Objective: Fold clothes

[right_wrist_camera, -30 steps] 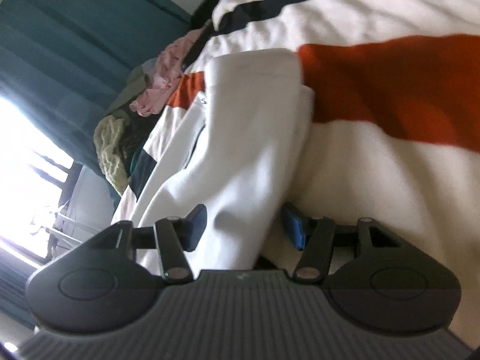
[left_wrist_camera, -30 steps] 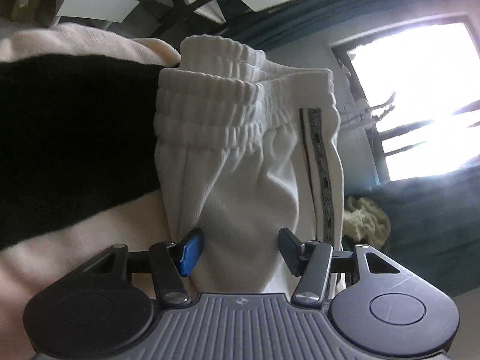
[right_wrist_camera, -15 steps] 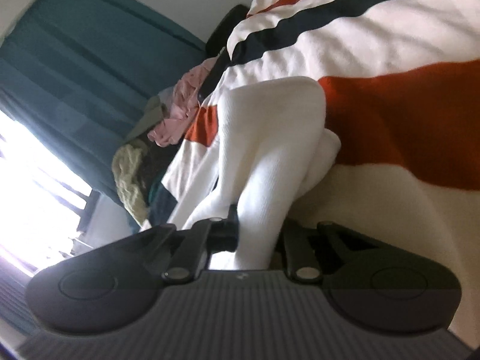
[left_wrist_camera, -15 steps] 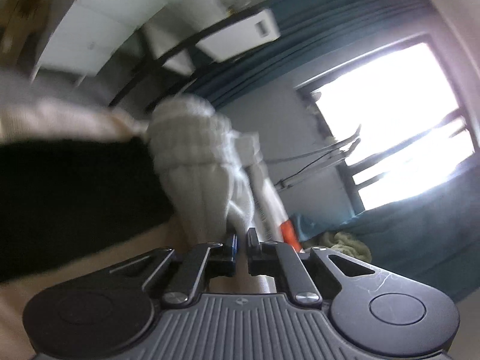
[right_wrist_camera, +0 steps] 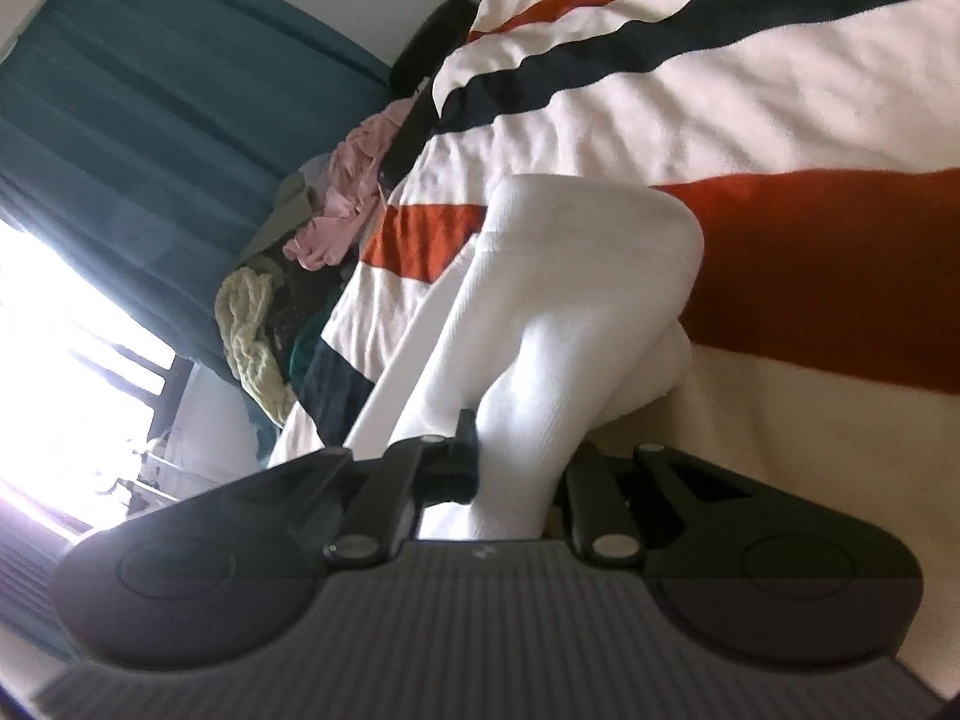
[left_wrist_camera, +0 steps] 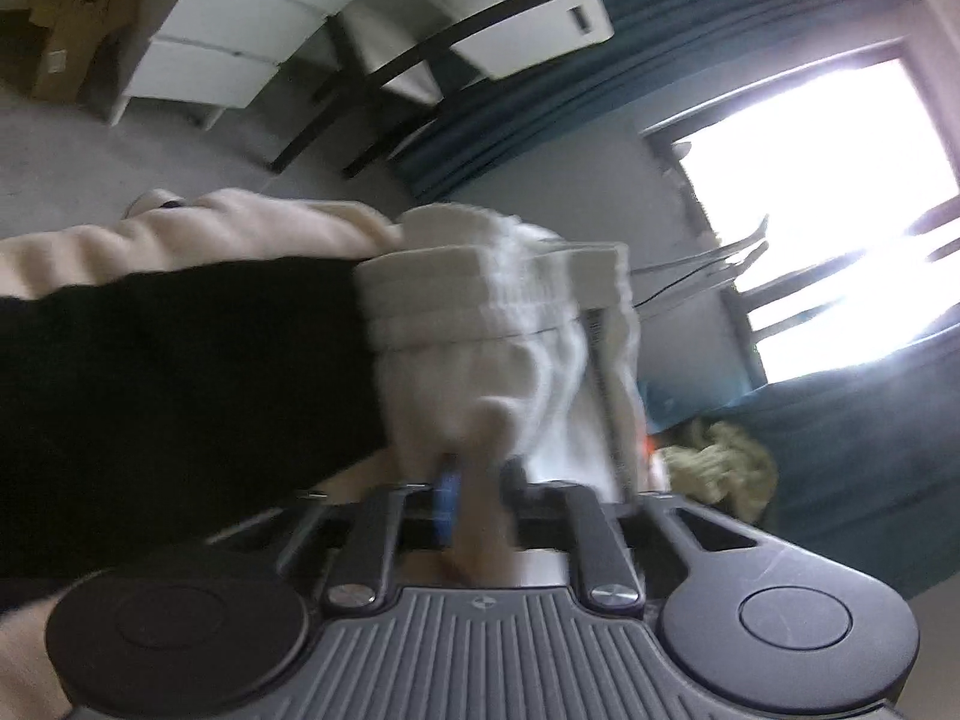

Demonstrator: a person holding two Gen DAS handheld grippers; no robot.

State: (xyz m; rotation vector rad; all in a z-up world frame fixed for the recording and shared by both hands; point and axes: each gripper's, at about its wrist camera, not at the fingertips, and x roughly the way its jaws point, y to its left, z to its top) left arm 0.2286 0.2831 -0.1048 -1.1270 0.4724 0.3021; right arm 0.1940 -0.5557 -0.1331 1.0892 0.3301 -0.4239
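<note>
White track pants [left_wrist_camera: 510, 348] with a ribbed elastic waistband and a dark side stripe lie on a striped blanket [left_wrist_camera: 180, 360]. My left gripper [left_wrist_camera: 477, 486] is shut on a bunch of the fabric just below the waistband. In the right wrist view the same white pants [right_wrist_camera: 570, 312] stretch across the blanket [right_wrist_camera: 750, 120], and my right gripper [right_wrist_camera: 519, 468] is shut on a thick fold of them, lifted slightly off the blanket.
A pile of clothes, pink [right_wrist_camera: 342, 210] and pale yellow knit [right_wrist_camera: 252, 330], lies at the far end of the bed by teal curtains [right_wrist_camera: 150, 120]. A white drawer unit [left_wrist_camera: 252, 30], a desk with dark legs and a bright window [left_wrist_camera: 840, 210] stand beyond the bed.
Both grippers were open around the pants a second ago. Both have closed on the fabric and pulled it up into bunched folds; the left view has swung.
</note>
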